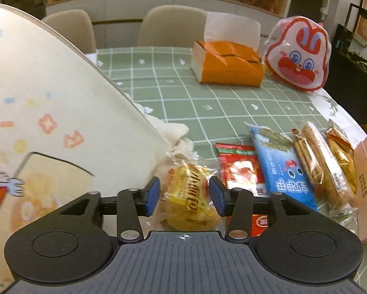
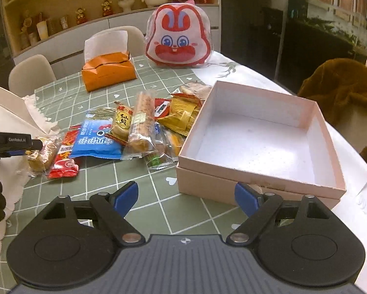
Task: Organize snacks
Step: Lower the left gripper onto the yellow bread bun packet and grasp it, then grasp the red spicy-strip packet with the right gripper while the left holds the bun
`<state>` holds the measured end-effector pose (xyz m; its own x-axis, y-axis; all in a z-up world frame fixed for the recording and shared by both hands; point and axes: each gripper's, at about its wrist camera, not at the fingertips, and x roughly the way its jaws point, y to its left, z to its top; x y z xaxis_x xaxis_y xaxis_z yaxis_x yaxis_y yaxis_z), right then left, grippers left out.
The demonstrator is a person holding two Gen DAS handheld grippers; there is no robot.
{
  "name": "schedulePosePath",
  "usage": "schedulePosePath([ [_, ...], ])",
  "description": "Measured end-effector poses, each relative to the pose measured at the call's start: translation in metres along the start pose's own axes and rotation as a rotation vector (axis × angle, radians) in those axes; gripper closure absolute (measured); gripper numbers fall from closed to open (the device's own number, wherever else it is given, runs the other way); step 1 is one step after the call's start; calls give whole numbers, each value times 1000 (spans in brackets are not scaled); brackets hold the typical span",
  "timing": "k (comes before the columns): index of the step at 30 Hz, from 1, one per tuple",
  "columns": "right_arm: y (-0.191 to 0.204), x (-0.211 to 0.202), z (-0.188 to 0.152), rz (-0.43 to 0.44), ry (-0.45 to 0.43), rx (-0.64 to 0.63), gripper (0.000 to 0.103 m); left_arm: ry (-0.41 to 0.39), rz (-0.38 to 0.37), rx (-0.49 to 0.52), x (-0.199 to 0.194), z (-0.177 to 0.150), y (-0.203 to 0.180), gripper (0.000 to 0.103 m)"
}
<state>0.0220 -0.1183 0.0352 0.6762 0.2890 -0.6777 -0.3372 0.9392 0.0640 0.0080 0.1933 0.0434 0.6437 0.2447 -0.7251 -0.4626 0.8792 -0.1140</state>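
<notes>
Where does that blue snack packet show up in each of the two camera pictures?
Left wrist view: the blue snack packet lies right of centre, between a red packet and a biscuit stick pack.
Right wrist view: the same packet lies left of centre, in the snack pile.
Shared landmark: the orange tissue box farther back on the table.

Warm, dim indoor light fills both views, and the dark room at right falls nearly black. Fisheye bending curves the green checked tablecloth [image 1: 208, 98] and vignettes the corners. The large cream printed panel [image 1: 48, 112] is soft with blur. Wrappers show faint glare.
</notes>
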Motion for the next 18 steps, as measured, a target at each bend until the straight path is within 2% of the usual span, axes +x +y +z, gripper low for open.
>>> schedulePosePath([
  [4, 0, 6, -7, 8, 26, 0, 17, 43, -8, 83, 11, -1, -15, 41],
  [6, -1, 6, -12, 15, 45, 5, 17, 58, 4, 83, 17, -2, -19, 39],
  [9, -1, 6, -17, 21, 57, 5, 17, 64, -4, 92, 16, -3, -24, 40],
  [14, 2, 9, -18, 22, 70, -8, 17, 88, -68, 142, 5, -12, -36, 45],
  [18, 22, 16, -6, 65, 75, -54, 17, 123, -71, 109, -8, -21, -29, 46],
])
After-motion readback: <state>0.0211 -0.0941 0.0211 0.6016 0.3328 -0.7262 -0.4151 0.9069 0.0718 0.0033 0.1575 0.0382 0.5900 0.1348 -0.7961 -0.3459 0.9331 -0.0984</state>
